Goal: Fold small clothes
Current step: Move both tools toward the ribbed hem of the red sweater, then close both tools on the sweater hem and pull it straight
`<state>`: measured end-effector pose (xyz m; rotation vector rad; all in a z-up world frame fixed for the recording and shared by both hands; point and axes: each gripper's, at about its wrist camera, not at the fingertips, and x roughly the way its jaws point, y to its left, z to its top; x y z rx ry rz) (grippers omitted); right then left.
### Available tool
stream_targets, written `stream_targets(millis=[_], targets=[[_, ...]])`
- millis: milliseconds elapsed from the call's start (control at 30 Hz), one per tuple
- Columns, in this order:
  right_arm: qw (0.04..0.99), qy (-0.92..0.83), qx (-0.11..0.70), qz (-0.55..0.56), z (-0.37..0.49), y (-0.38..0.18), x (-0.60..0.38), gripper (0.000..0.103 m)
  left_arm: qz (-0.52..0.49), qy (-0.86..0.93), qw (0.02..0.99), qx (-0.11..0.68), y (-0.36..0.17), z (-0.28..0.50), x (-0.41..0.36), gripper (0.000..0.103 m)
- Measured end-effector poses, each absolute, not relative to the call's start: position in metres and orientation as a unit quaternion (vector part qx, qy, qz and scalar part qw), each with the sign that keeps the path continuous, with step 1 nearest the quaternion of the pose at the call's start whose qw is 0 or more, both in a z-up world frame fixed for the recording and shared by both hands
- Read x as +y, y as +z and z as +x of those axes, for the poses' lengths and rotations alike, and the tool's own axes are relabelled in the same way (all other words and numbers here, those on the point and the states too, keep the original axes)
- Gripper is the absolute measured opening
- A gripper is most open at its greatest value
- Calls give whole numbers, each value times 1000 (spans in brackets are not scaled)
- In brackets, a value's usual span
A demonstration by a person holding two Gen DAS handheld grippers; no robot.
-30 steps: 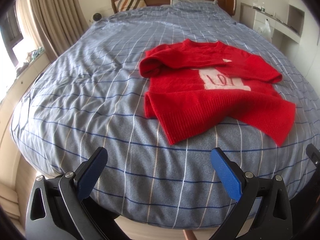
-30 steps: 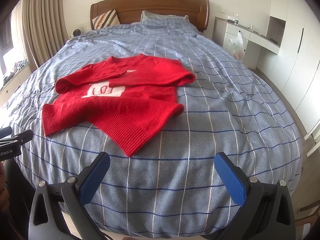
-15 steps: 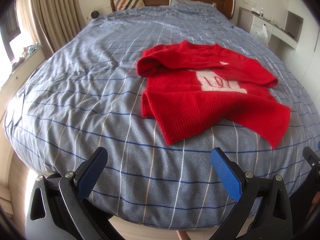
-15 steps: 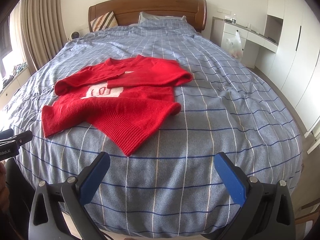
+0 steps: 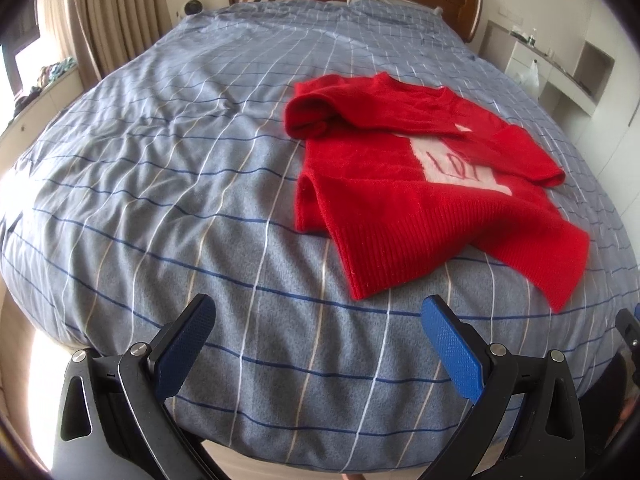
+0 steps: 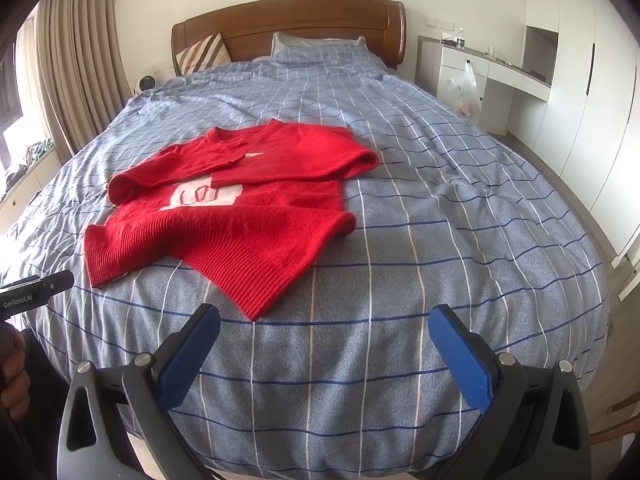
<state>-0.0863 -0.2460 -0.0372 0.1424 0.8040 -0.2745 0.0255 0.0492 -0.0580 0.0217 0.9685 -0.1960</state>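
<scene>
A small red knitted sweater (image 5: 400,184) with a white patch on its chest lies on the blue checked bedcover (image 5: 180,168), both sleeves folded across the front and its ribbed hem turned up in a loose point. My left gripper (image 5: 316,320) hangs open over the foot of the bed, short of the hem and slightly left of it. In the right wrist view the sweater (image 6: 248,216) sits left of centre, and my right gripper (image 6: 324,328) is open above the bedcover (image 6: 460,220), its left finger just short of the hem's point. Neither holds anything.
A wooden headboard (image 6: 288,24) and pillows (image 6: 200,54) stand at the far end. Curtains (image 6: 76,60) and a window sill run along the left. White cabinets (image 6: 592,80) and a desk with a plastic bag (image 6: 466,88) line the right. The left gripper's body (image 6: 32,292) and a hand (image 6: 14,376) show at the left edge.
Both grippers have crept slightly forward and leftward, so the sweater has drifted right in both views. Fingers stay open; the sweater has not moved.
</scene>
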Motion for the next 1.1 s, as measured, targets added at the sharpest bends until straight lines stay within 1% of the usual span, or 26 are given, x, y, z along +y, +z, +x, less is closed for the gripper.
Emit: stream_targets(millis=[200,333,367,400,433,500,533,567,600,633,667,733,833,933,1000,1100], targets=[[908,-126,390,84,-81,-44,-250,103,-5,-105,878,466,-66,40,47,103],[908,-81,393,116,-65,-62,-253,103,4,-124,877,464,-76,56,34,101],[909,-71,391,124,-59,-67,-254,103,4,-126,876,466,-78,60,33,96],[910,-60,389,132,-54,-72,-254,103,1,-132,872,472,-81,64,32,84],[909,-48,390,141,-47,-77,-254,103,-7,-140,867,479,-84,66,32,77],[906,-15,390,167,-33,-87,-254,102,-25,-158,856,492,-90,71,31,57],[903,0,389,183,-27,-92,-255,100,-28,-159,853,496,-92,72,31,50],[899,17,390,200,-20,-97,-256,81,-27,-159,853,497,-93,71,30,28],[893,30,395,215,-13,-103,-257,64,-26,-162,853,496,-93,70,31,3],[885,31,408,221,-8,-108,-258,24,-26,-163,853,495,-91,68,32,4],[882,19,416,222,-6,-109,-260,4,-23,-161,856,490,-86,64,35,4],[886,9,404,228,-13,-100,-267,4,-15,-166,861,480,-73,53,44,3],[894,12,393,214,-35,-72,-276,4,5,-180,865,468,-50,31,61,3],[891,25,407,200,-58,-52,-280,4,27,-185,858,478,-42,9,70,3],[881,24,435,186,-69,-53,-279,4,38,-172,849,498,-54,1,71,3],[853,-1,491,179,-77,-87,-276,4,57,-134,834,533,-89,-4,64,2]])
